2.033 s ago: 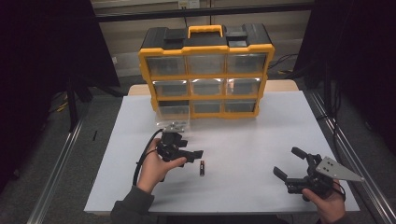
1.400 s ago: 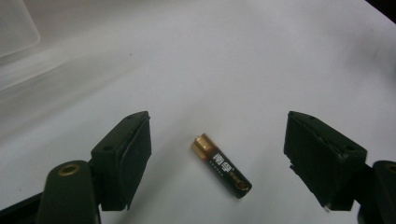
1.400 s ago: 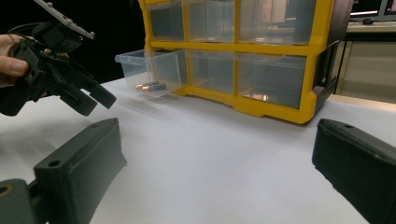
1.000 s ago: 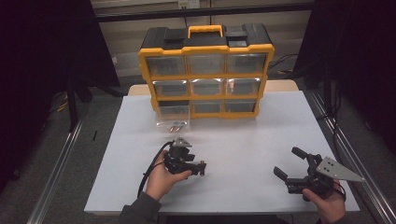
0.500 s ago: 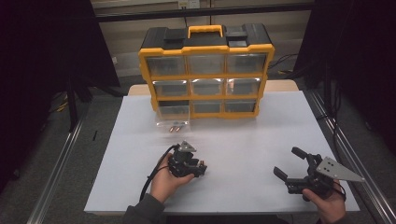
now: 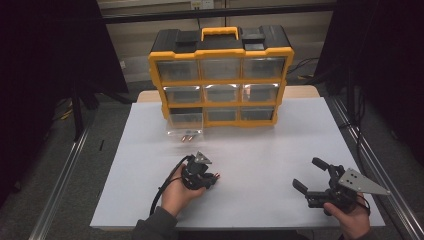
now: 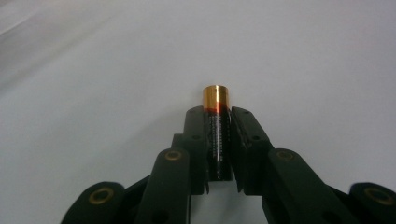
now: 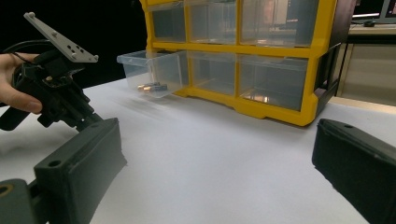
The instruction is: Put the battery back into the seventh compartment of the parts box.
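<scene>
Two matte black left tongs (image 7: 218,140) pinch a glossy cylindrical battery (image 7: 217,135).

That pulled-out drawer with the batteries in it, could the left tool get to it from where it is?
Probably yes. Bare table lies between the left tool and the open-topped drawer. But it is already shut on a battery.

Fine white print ran along the black body of the battery (image 7: 218,144) held between the left gripper's (image 7: 218,116) jaws, but it was too small and blurred to read, and nothing else in any view carried legible lettering, numbers or signs
</scene>
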`<state>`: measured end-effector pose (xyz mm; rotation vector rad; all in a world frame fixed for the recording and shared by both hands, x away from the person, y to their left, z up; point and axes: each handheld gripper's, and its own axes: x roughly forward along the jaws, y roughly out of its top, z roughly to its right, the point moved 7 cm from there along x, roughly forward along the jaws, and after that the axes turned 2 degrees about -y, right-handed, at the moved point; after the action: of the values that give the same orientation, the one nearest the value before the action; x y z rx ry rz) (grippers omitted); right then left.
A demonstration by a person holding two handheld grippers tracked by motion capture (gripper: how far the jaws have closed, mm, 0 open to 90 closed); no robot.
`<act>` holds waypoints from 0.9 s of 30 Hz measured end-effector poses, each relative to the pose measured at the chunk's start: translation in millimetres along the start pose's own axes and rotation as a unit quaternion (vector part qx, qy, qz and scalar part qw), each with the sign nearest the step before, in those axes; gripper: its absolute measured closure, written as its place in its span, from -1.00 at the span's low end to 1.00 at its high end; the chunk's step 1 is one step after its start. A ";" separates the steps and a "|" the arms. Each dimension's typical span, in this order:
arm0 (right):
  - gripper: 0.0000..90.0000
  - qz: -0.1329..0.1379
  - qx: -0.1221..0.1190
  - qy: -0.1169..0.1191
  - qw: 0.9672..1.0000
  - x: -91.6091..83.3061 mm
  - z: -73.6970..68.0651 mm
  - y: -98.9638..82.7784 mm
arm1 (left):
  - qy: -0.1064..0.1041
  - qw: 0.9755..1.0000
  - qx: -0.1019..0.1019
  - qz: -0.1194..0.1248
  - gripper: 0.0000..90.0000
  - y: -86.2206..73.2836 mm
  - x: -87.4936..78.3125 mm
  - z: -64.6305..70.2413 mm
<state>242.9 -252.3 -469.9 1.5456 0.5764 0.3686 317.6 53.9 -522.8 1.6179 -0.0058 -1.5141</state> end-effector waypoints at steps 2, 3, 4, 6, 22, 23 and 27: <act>-0.97 0.001 0.000 0.001 1.000 0.0 -0.4 0.3 | -0.009 1.000 -0.002 -0.010 0.72 1.0 -0.5 0.5; -0.97 0.000 0.000 0.000 1.000 -0.3 -0.4 0.4 | -0.012 1.000 -0.002 -0.014 0.72 0.6 -1.2 -1.1; -0.97 0.000 0.000 0.000 1.000 -0.4 -0.5 0.4 | -0.015 1.000 -0.009 -0.012 0.72 0.8 -1.1 -1.1; -0.97 0.002 0.001 0.001 1.000 -0.1 -0.4 0.4 | -0.024 0.999 -0.023 -0.006 0.72 1.2 -1.4 -2.5; -0.97 0.000 0.000 0.000 1.000 -0.1 0.0 0.1 | -0.046 0.996 -0.063 0.045 0.72 20.8 -27.6 -16.6; -0.97 0.000 0.000 -0.001 1.000 -0.2 0.1 0.2 | -0.047 0.996 -0.065 0.049 0.72 22.5 -29.7 -17.9; -0.97 0.000 0.002 -0.001 1.000 -0.4 -0.1 0.1 | -0.047 0.995 -0.068 0.054 0.72 29.2 -36.9 -22.2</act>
<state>242.5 -252.5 -469.7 1.5495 0.5749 0.3668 342.0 69.5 -479.6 1.4163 -0.0400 -1.4735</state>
